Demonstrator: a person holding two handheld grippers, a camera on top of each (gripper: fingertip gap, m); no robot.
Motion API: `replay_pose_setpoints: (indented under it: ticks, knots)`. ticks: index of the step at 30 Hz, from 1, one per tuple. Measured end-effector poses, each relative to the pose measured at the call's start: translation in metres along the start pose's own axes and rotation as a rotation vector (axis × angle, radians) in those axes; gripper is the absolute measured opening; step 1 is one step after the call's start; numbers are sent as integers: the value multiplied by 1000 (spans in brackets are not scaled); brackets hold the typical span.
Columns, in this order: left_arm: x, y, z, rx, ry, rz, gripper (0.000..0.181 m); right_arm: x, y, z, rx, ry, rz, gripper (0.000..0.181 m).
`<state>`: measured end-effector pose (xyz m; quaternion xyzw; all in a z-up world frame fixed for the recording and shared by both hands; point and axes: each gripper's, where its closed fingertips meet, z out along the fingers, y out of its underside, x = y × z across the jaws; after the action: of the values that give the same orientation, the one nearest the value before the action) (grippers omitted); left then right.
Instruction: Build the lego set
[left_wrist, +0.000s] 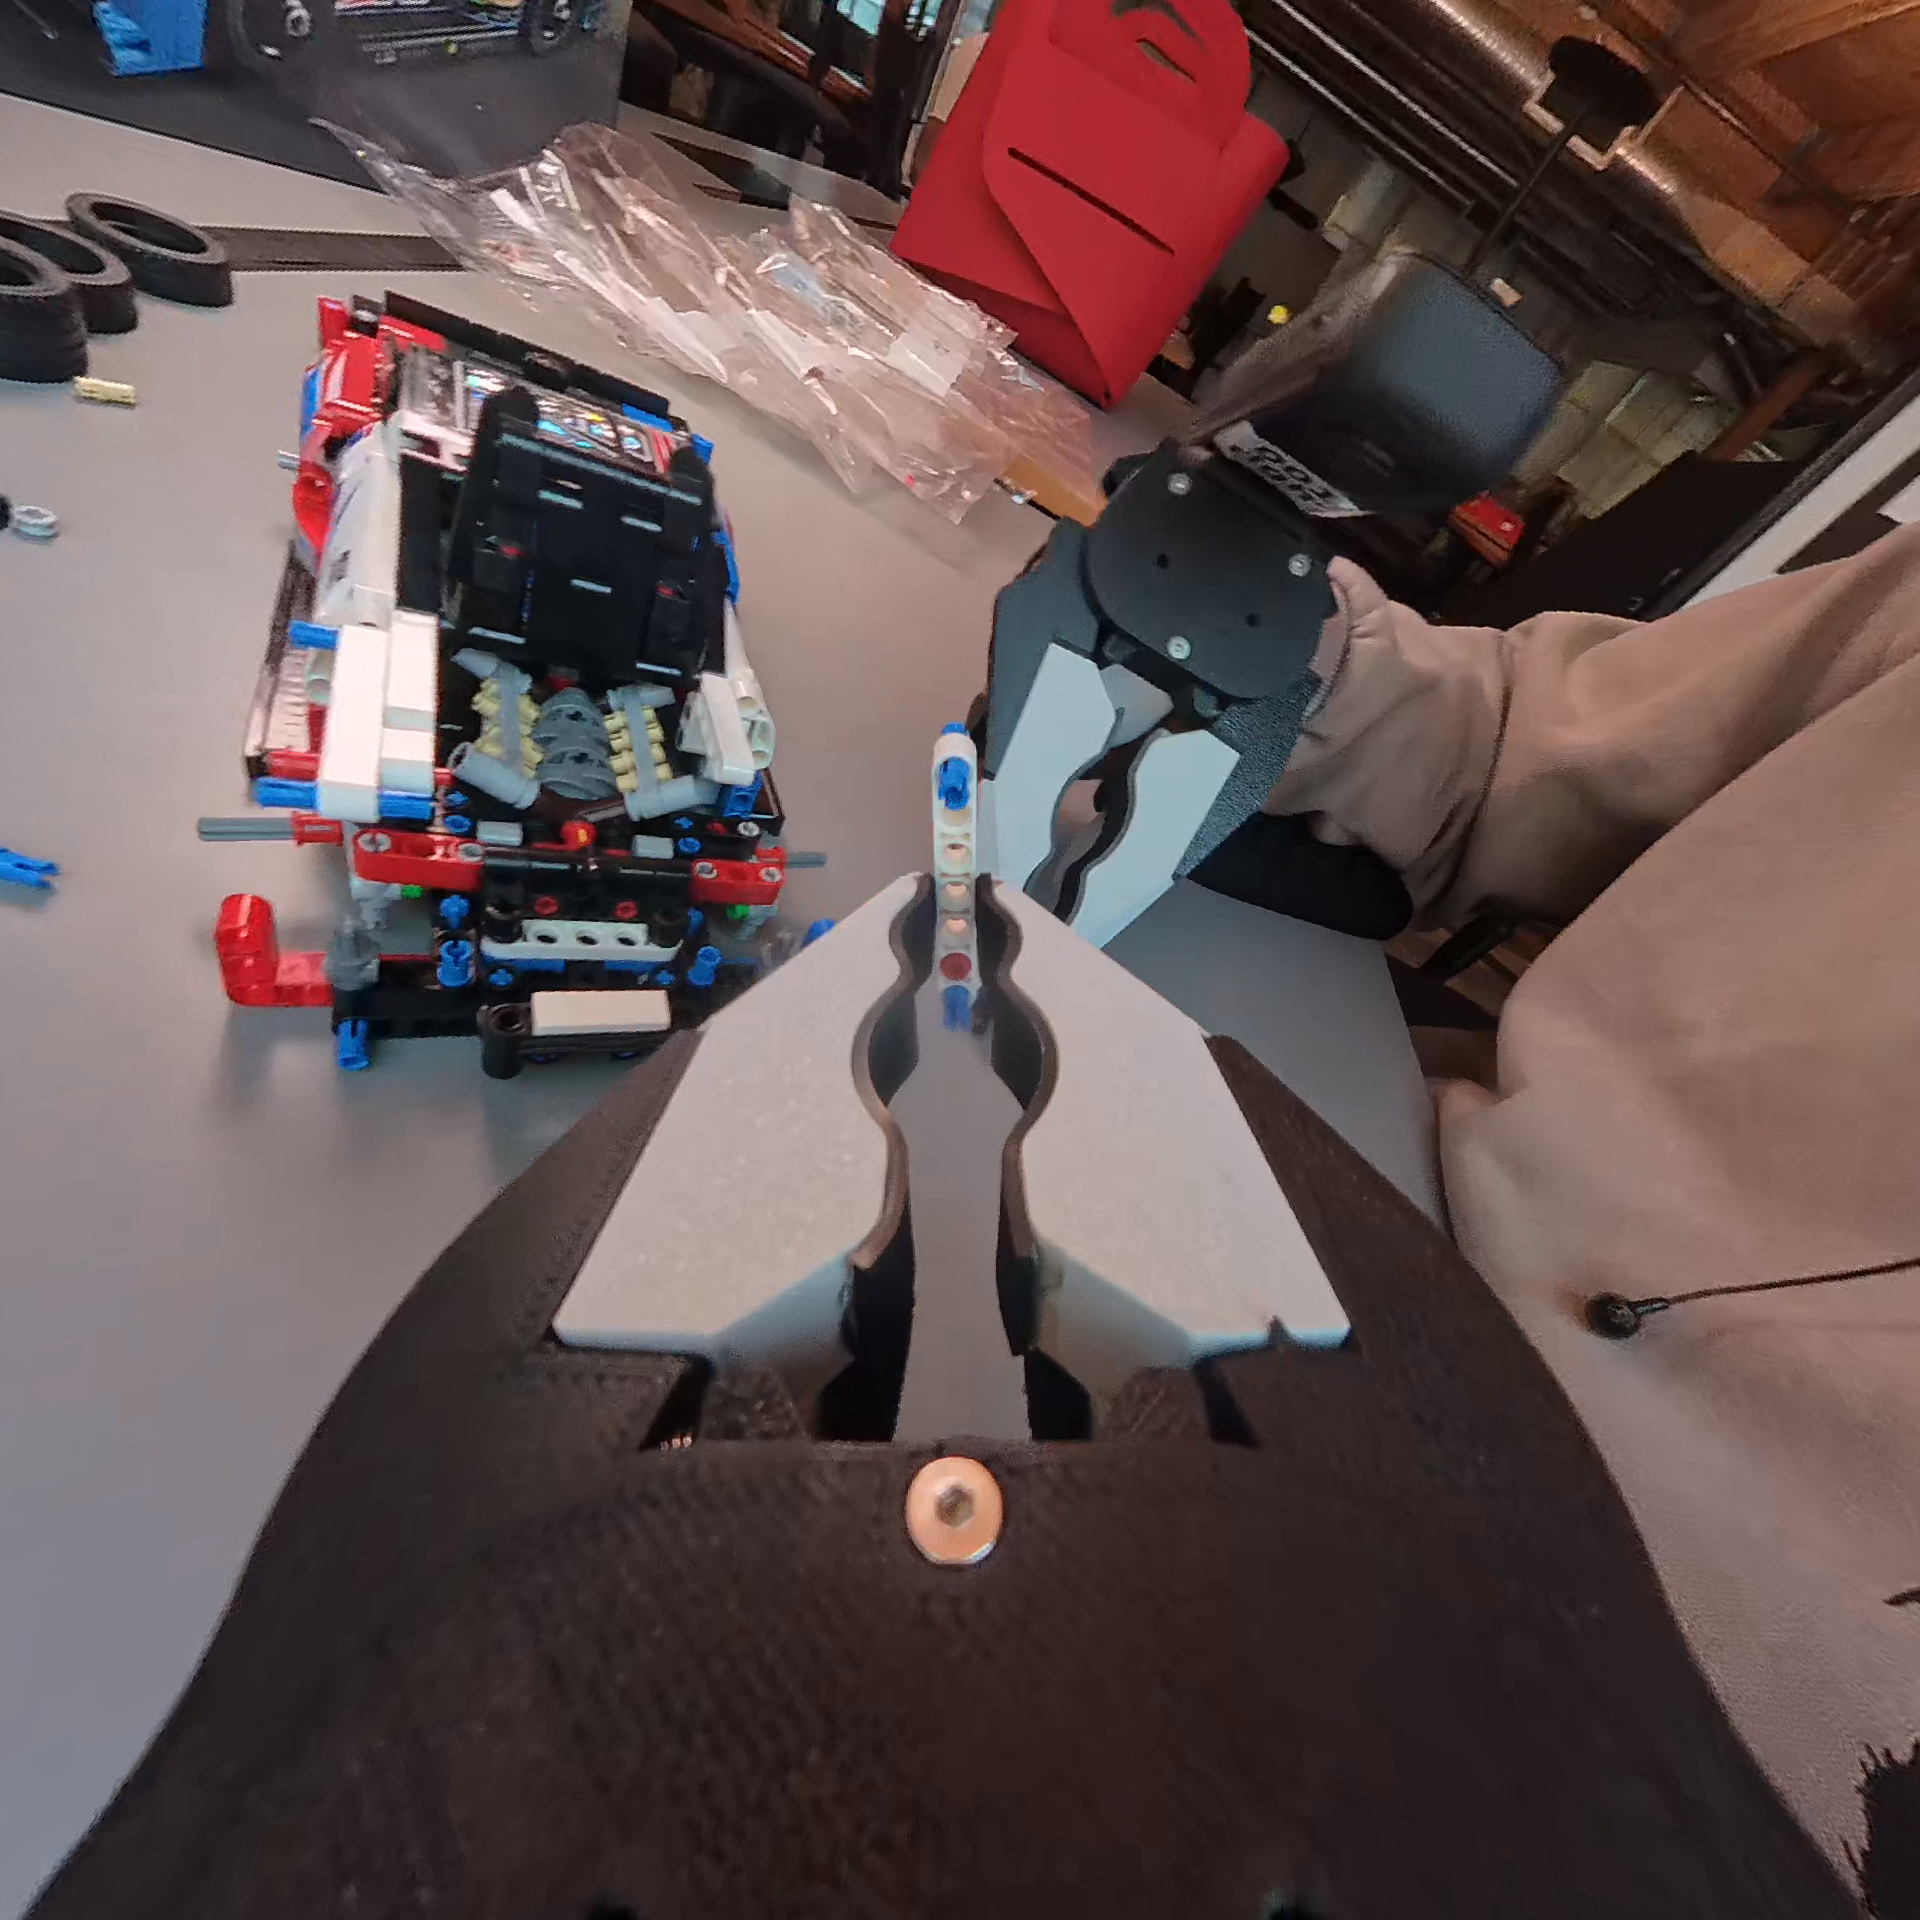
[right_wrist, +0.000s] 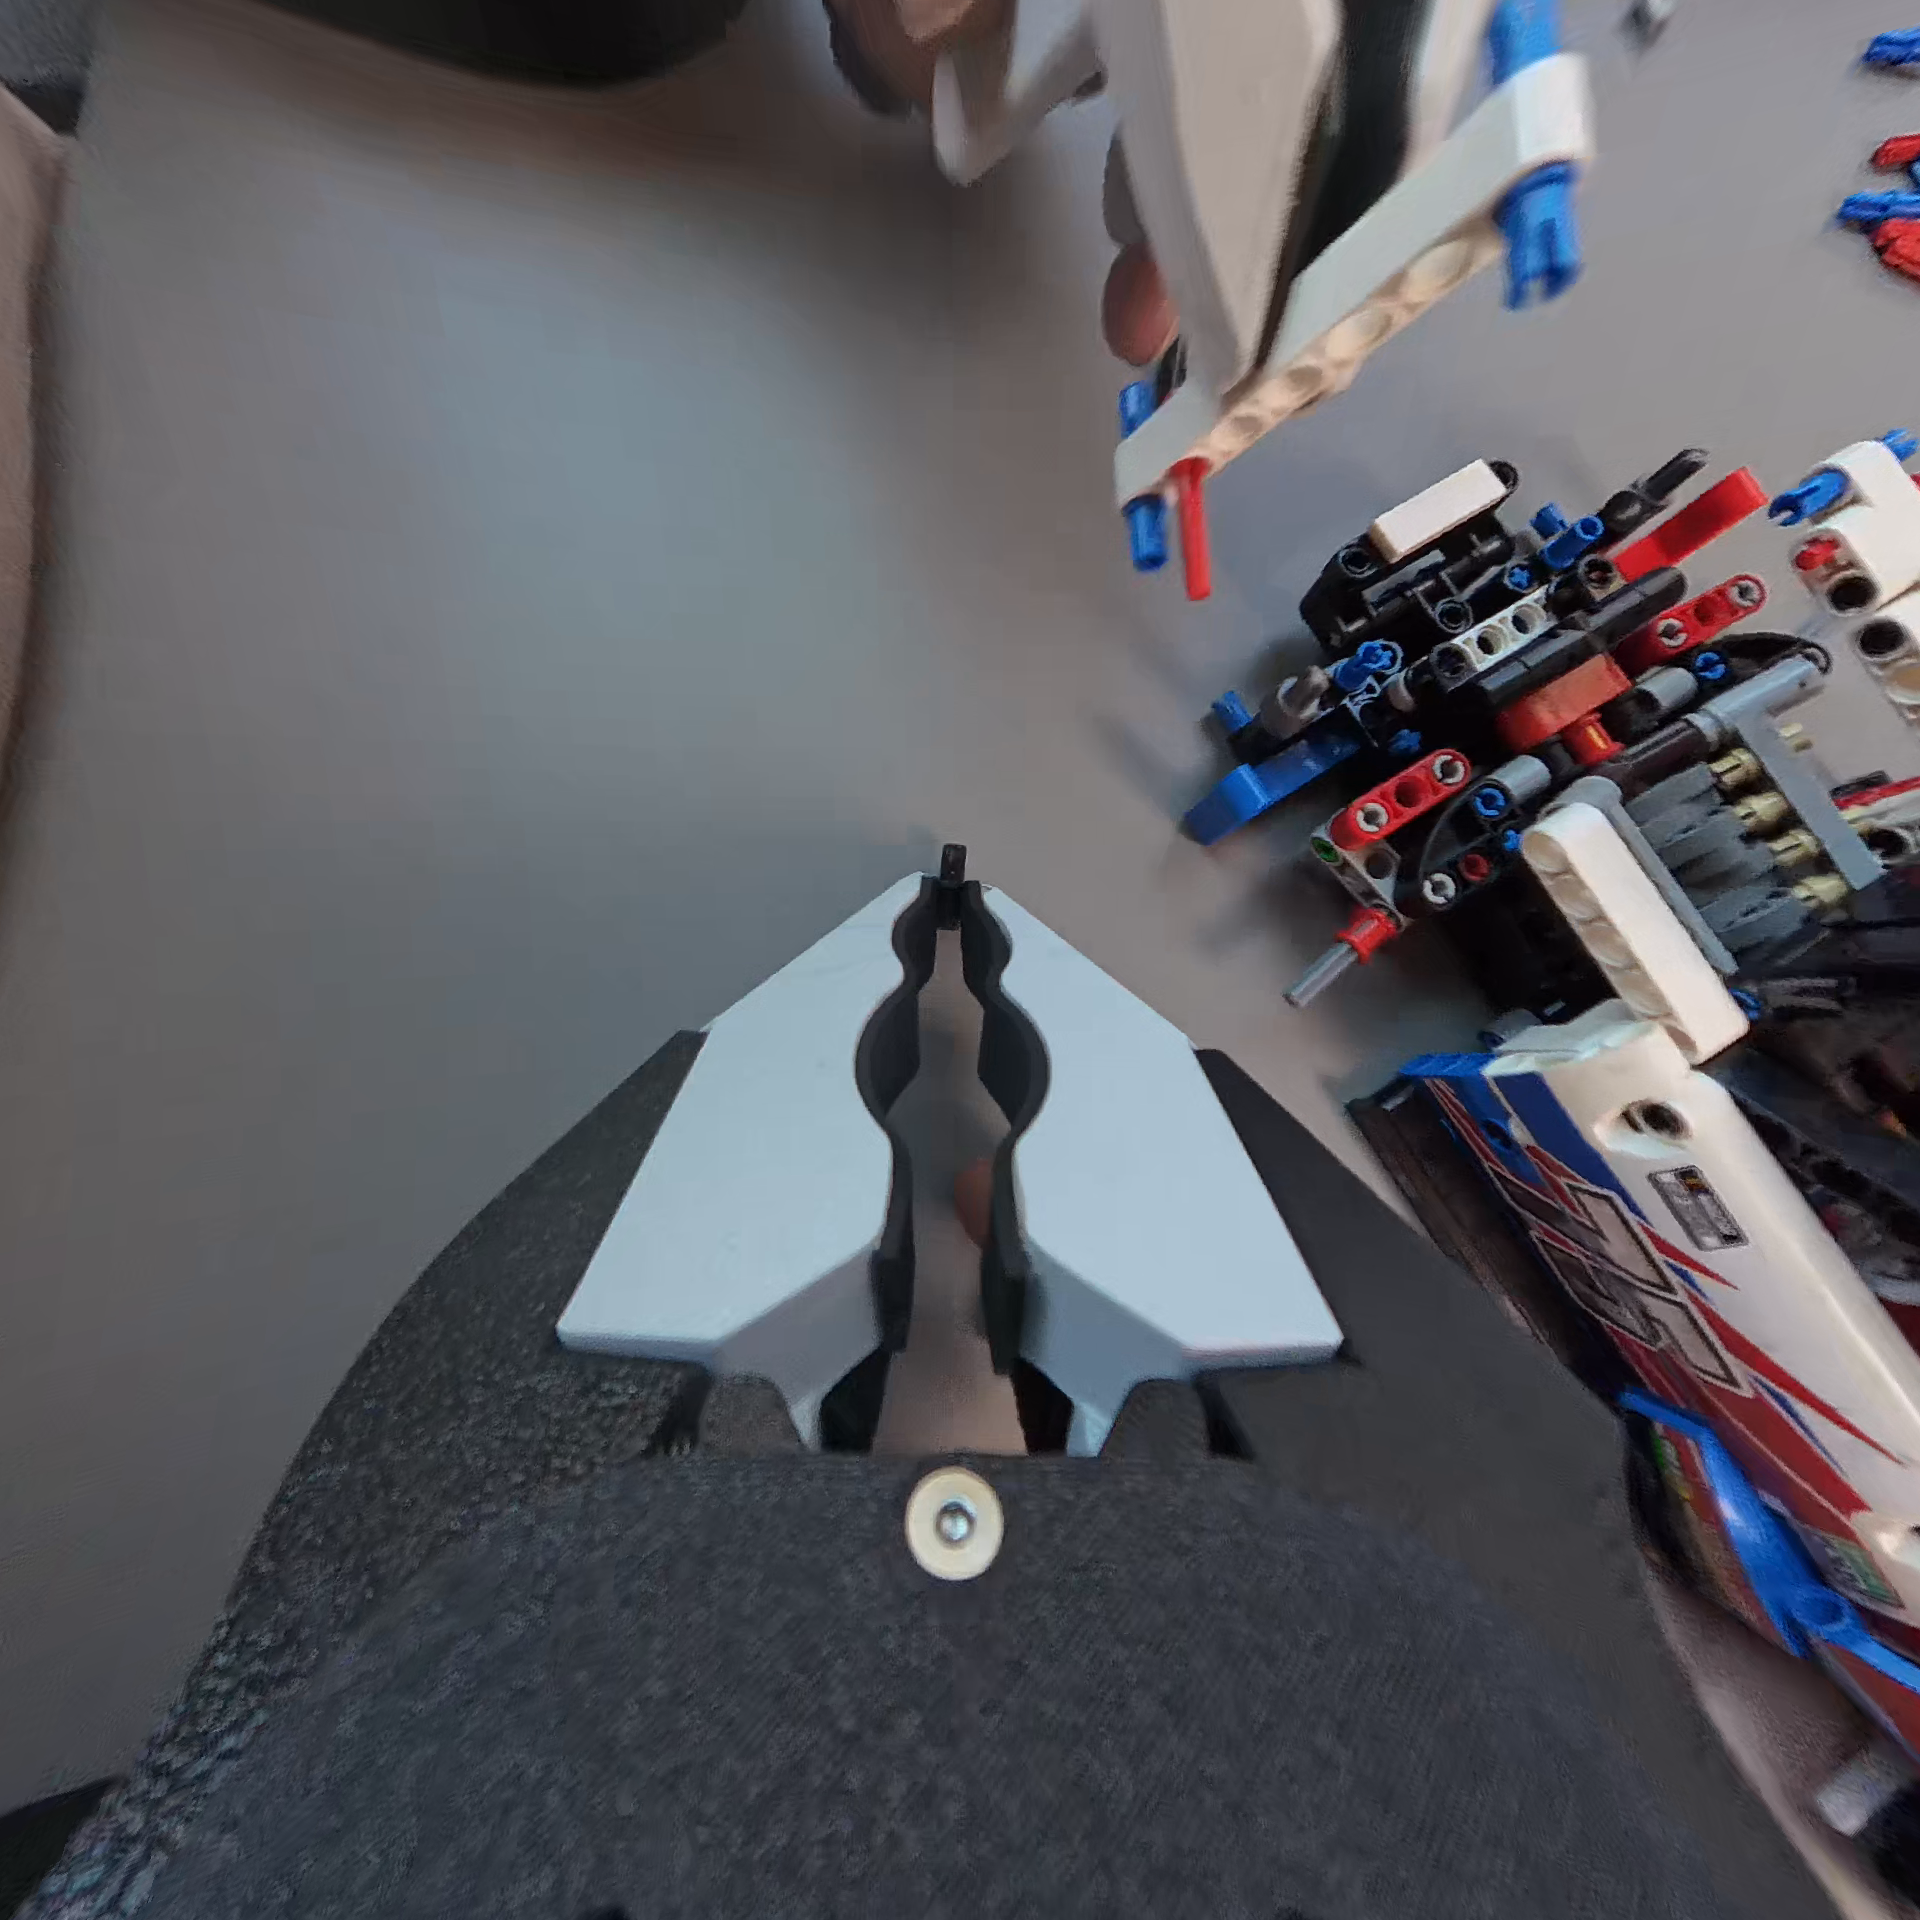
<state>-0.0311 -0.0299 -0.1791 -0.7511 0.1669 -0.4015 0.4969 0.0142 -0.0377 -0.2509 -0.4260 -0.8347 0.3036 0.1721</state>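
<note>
White beam (left_wrist: 954, 852) pinched in left gripper (left_wrist: 956, 894) at frame centre; right gripper (right_wrist: 951, 894) pinching black pin (right_wrist: 952, 871), needing square alignment with a beam hole.

Left gripper (left_wrist: 954, 883), right gripper (right_wrist: 951, 883): both clamped.

A grey surface (left_wrist: 156, 1091) is seen carrying a part-built car (left_wrist: 520, 675). Black tyres (left_wrist: 94, 270) are stacked at its far left, clear bags (left_wrist: 748, 301) are spread beyond the car, and loose blue pins (left_wrist: 23, 868) are scattered left.
</note>
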Motion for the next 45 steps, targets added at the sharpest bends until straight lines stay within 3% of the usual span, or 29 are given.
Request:
replay_pose_setpoints:
  ticks: [7,13,26,36,42,45]
  knots:
    - [27,9,10,-42,139,21,6,-3,-54,-45,325,-94,218,2]
    - [39,14,15,-55,207,55,6,-8,-51,-42,308,-119,263,2]
    - [44,26,24,-115,216,95,6,-17,-43,-34,241,-142,250,2]
    - [48,36,27,-176,146,357,6,-23,-41,-31,259,-221,289,1]
    - [53,27,24,-119,172,345,6,-22,-51,-35,339,-197,235,1]
    - [53,10,19,-12,185,265,6,-14,-64,-46,448,-150,223,1]
